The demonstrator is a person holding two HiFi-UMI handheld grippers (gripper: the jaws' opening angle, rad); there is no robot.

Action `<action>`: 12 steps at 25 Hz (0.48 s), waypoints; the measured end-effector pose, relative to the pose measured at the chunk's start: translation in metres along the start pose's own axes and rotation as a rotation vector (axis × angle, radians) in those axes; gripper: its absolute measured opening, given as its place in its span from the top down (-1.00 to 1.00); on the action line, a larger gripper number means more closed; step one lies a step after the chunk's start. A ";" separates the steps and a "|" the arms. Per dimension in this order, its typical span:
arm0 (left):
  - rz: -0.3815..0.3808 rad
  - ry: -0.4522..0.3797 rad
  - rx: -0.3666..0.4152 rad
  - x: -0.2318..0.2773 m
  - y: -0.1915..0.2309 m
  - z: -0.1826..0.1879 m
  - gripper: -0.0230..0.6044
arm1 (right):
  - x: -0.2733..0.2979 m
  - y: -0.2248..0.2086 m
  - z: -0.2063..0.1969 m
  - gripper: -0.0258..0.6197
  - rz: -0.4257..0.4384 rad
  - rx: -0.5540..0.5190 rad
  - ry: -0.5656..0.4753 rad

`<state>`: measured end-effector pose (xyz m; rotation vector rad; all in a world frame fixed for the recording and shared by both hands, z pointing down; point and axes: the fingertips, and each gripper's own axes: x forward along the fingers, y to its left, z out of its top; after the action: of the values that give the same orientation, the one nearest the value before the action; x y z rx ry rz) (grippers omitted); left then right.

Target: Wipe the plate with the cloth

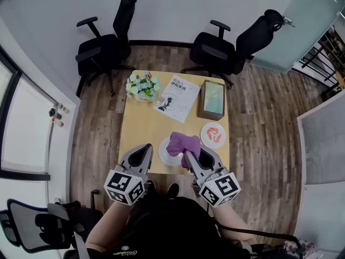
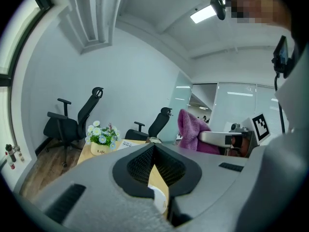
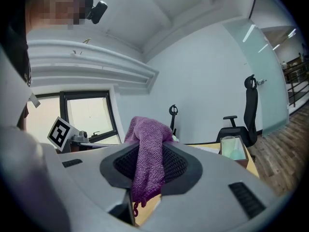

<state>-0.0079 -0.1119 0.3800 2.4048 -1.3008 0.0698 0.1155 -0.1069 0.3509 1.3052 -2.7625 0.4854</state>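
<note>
A white plate [image 1: 164, 155] lies at the near edge of the wooden table [image 1: 136, 127], partly covered by a purple cloth [image 1: 182, 143]. My right gripper [image 1: 187, 156] is shut on that cloth and holds it over the plate. In the right gripper view the cloth [image 3: 147, 163] hangs down between the closed jaws of the right gripper [image 3: 149, 146]. My left gripper [image 1: 146, 147] sits just left of the plate, shut with nothing in it. In the left gripper view the left gripper [image 2: 154, 148] points across the table, with a sliver of the plate [image 2: 157, 197] below and the cloth [image 2: 193, 132] off to the right.
On the table's far half stand a pot of flowers [image 1: 143, 86], a booklet [image 1: 177, 98] and an open box [image 1: 211, 99]. A small dish with an orange pattern [image 1: 212, 133] lies right of the plate. Two black office chairs [image 1: 105, 47] [image 1: 229, 47] stand beyond the table.
</note>
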 end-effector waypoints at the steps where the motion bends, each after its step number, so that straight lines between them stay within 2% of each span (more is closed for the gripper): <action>1: -0.008 0.002 0.001 0.001 0.003 0.002 0.95 | 0.002 0.000 0.000 0.62 -0.007 0.003 0.001; 5: -0.023 0.016 0.000 0.003 0.020 0.003 0.95 | 0.012 0.001 -0.003 0.62 -0.025 0.029 0.014; 12: -0.043 0.082 -0.031 0.007 0.033 -0.024 0.95 | 0.020 0.000 -0.031 0.62 -0.070 0.055 0.082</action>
<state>-0.0271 -0.1245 0.4147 2.3762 -1.2044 0.1341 0.1000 -0.1130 0.3838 1.3552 -2.6455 0.6000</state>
